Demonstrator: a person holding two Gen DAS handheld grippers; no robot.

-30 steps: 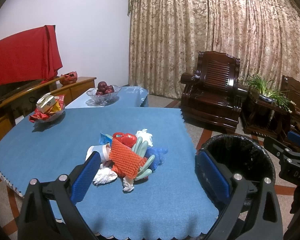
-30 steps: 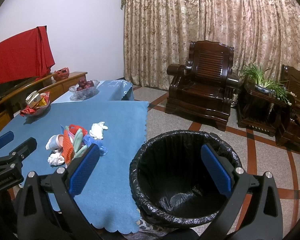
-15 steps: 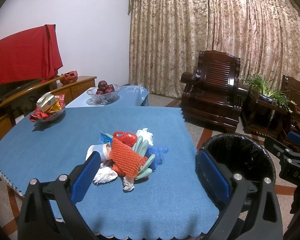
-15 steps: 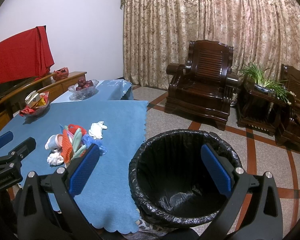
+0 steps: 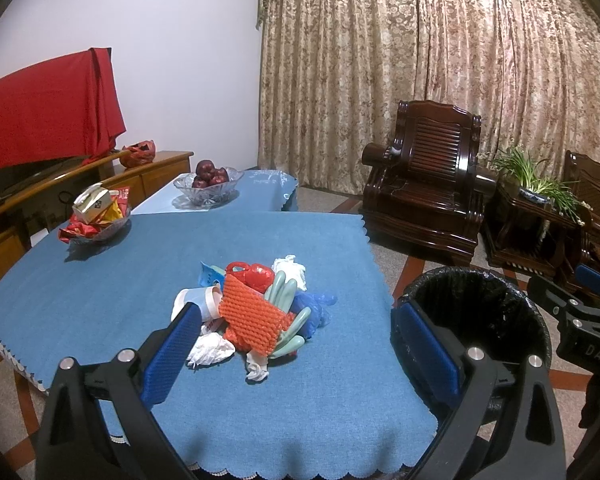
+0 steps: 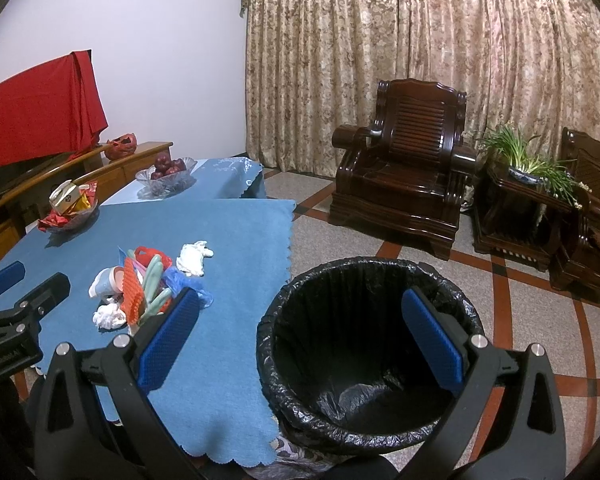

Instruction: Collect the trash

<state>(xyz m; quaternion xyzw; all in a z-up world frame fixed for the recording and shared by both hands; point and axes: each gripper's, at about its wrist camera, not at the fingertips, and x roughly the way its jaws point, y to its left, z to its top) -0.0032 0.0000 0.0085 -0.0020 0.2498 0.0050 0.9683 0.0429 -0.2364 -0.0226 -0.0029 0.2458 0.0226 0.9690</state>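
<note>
A pile of trash lies on the blue tablecloth: an orange foam net, a paper cup, crumpled white tissues, pale green strips, a red bag and a blue bag. The pile also shows in the right wrist view. A bin with a black liner stands on the floor right of the table. My left gripper is open and empty, above the table just short of the pile. My right gripper is open and empty above the bin.
A glass bowl of red fruit and a dish of snack packets sit at the table's far side. A dark wooden armchair, a side table with a plant and a curtain stand beyond.
Both grippers have drifted very slightly; the scene is almost the same. Nothing was taken hold of or let go.
</note>
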